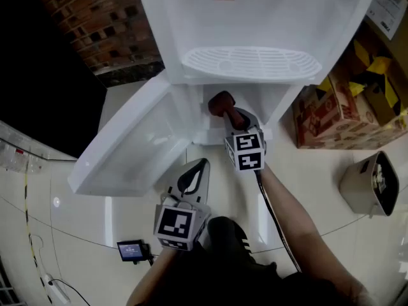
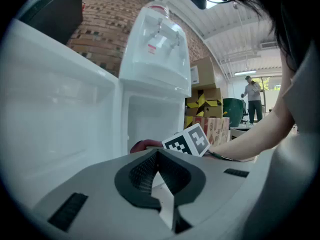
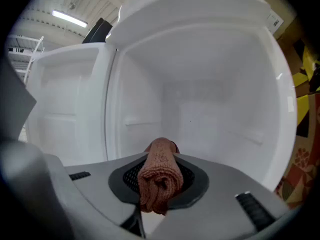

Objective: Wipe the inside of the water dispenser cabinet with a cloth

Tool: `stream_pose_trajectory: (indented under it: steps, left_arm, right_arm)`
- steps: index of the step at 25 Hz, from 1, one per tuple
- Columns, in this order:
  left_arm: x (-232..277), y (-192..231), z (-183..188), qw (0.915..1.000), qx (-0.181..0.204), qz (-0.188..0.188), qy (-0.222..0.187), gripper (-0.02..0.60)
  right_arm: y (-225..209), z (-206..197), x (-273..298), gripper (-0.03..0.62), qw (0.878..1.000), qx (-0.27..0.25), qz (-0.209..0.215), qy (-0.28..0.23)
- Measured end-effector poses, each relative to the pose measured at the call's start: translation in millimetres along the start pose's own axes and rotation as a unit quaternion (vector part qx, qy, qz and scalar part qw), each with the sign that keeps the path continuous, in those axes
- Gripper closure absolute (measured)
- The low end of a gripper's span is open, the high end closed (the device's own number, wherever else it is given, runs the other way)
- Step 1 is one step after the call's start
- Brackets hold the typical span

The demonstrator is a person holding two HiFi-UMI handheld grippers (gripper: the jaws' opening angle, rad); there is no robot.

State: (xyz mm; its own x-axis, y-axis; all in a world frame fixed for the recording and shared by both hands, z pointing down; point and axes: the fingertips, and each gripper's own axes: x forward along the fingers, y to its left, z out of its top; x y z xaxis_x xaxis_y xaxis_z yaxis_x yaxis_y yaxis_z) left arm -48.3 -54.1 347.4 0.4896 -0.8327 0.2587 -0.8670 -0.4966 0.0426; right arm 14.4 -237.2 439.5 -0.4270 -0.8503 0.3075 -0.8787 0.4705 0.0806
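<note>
My right tool (image 1: 234, 116) pinches the rolled brown cloth (image 3: 160, 176) at the open cabinet (image 3: 215, 104); my left tool (image 1: 201, 167) is pressed together, empty, near the door (image 1: 127, 148).

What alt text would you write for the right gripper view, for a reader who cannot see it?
The right gripper is shut on a rolled reddish-brown cloth, pointed into the white water dispenser cabinet. Its door stands open at the left.
</note>
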Motion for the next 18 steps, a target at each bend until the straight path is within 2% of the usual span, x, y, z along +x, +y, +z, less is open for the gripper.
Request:
stream_pose_trajectory:
  steps: [2, 6, 9, 13, 16, 18]
  left_arm:
    - [0.1, 10.3, -3.4, 0.9997, -0.020, 0.015, 0.001, 0.601]
    - [1.1, 24.7, -18.9, 0.9990, -0.032, 0.026, 0.016, 0.601]
    - [0.8, 24.9, -20.6, 0.9978, -0.053, 0.035, 0.021, 0.601]
    - [0.1, 23.2, -28.3, 0.9972, -0.058, 0.034, 0.032, 0.601]
    - [1.0, 22.9, -31.8, 0.9967, -0.064, 0.035, 0.034, 0.601]
    - [1.7, 20.0, -32.9, 0.9969, -0.063, 0.031, 0.035, 0.601]
  right_arm:
    - [7.7, -1.7, 20.9, 0.511, 1.000, -0.003, 0.013, 0.004]
    - [26.9, 2.5, 44.0, 0.511, 0.999, -0.027, 0.042, 0.014]
    - [21.3, -9.7, 52.6, 0.510, 0.998, -0.033, 0.043, 0.029]
    - [-23.5, -25.3, 49.7, 0.508, 0.998, -0.008, -0.022, 0.054]
    - [-61.4, -38.2, 38.7, 0.508, 0.993, 0.024, -0.085, 0.076]
    - [-75.6, -44.1, 30.0, 0.508, 0.989, 0.042, -0.111, 0.086]
